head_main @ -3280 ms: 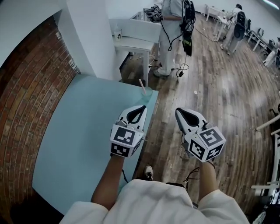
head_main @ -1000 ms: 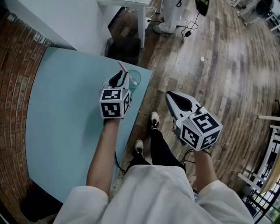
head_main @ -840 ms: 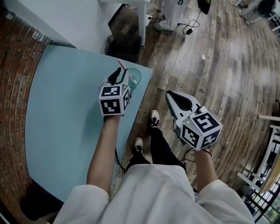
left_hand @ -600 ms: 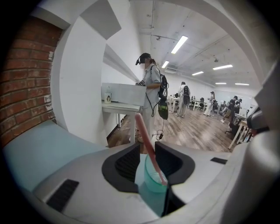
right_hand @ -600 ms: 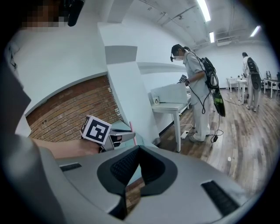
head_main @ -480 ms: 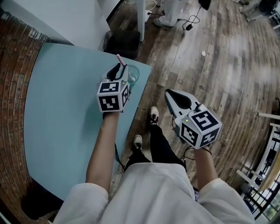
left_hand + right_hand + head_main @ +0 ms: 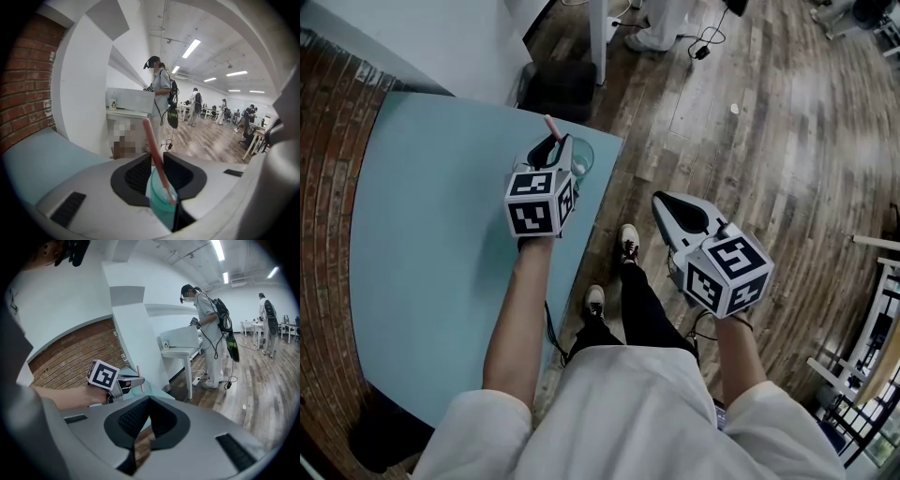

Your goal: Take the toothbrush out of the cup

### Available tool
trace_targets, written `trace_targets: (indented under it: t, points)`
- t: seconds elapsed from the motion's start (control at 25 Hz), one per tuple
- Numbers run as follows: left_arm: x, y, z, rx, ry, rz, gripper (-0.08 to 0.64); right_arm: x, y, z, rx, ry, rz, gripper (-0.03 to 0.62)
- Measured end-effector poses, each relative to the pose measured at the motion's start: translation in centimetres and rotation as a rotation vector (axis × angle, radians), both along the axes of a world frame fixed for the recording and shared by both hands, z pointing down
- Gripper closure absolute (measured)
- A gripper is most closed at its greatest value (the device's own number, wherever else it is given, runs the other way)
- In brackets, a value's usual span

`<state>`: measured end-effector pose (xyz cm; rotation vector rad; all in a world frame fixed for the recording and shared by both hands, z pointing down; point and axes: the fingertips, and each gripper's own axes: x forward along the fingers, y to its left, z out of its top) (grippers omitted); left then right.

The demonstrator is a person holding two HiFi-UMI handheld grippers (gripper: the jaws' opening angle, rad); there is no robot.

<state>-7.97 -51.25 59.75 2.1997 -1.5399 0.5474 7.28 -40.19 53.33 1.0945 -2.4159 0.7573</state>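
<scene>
At the table point(image 7: 422, 206) corner, left tool point(image 7: 157, 157), jaws closing around the toothbrush point(image 7: 152, 143) in the cup point(image 7: 159, 200); right tool point(image 7: 149, 400) clenched, empty.

An open-plan office or lab: worn brown wood-plank floor point(image 7: 769, 122), long white ceiling strip lights point(image 7: 192, 48), plain white desks point(image 7: 180, 351) far off, red brick wall point(image 7: 23, 93) at left, standing people wearing cabled gear point(image 7: 206, 333).

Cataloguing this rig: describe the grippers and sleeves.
The left gripper and right gripper are pale grey, with black ribbed pads and a cube of black-and-white square markers. Short white sleeves. The left gripper's jaws are closing, pink toothbrush between them.
</scene>
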Motion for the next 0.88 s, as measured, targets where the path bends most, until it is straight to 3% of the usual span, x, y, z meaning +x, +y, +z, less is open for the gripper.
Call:
trace_targets:
  t: [0.36,0.88]
  points:
    - [0.7,0.1,-1.4,0.044,-0.021,0.036,0.505,-0.2,-0.4,-0.4,0.010,0.001,0.010,0.594]
    - [1.7,1.5,-4.7,0.109,-0.011,0.075,0.506,0.1,0.6,-2.5,0.053,0.002,0.035,0.594]
